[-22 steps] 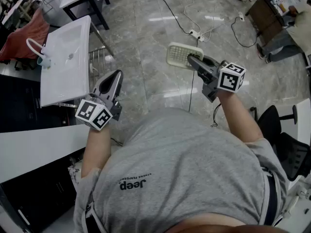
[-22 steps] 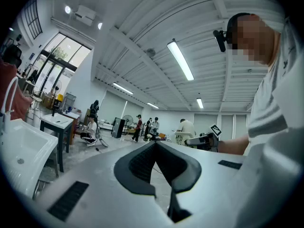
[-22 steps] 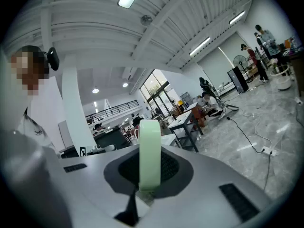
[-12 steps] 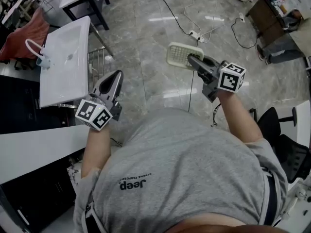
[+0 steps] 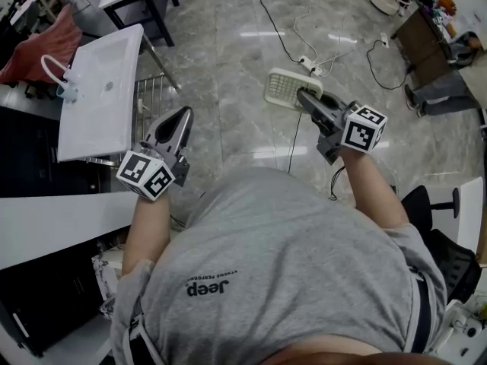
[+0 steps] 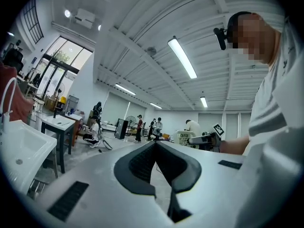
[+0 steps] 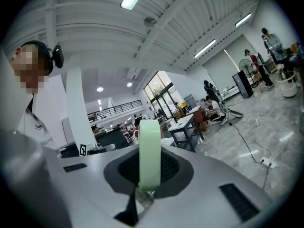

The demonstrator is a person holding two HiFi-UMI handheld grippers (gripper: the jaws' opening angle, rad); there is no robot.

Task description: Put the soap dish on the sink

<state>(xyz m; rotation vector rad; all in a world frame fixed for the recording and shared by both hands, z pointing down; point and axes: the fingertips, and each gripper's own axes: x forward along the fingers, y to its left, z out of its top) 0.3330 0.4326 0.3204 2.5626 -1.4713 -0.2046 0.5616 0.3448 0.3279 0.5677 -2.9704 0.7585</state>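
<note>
The right gripper (image 5: 304, 96) has its fingers clenched on one edge of the pale green slatted plastic soap dish (image 5: 283, 86). It holds the dish out over the grey marbled floor (image 5: 228, 59), well apart from the white rectangular ceramic sink (image 5: 90, 124) off to the person's left. In the right gripper view the dish sits edge-on between the fingers, so the grip is only on a thin rim. I judge that the carry across wants a steady wrist. The dish should come down broad face flat on the sink's rim, perhaps by the white curved faucet (image 5: 52, 68), and the fingers should let go only once it rests there. The left gripper (image 5: 184, 114) hovers near the sink's near corner, its fingers closed together on nothing. The sink basin looks bare but for its drain, and the dish carries nothing that I can see.
</note>
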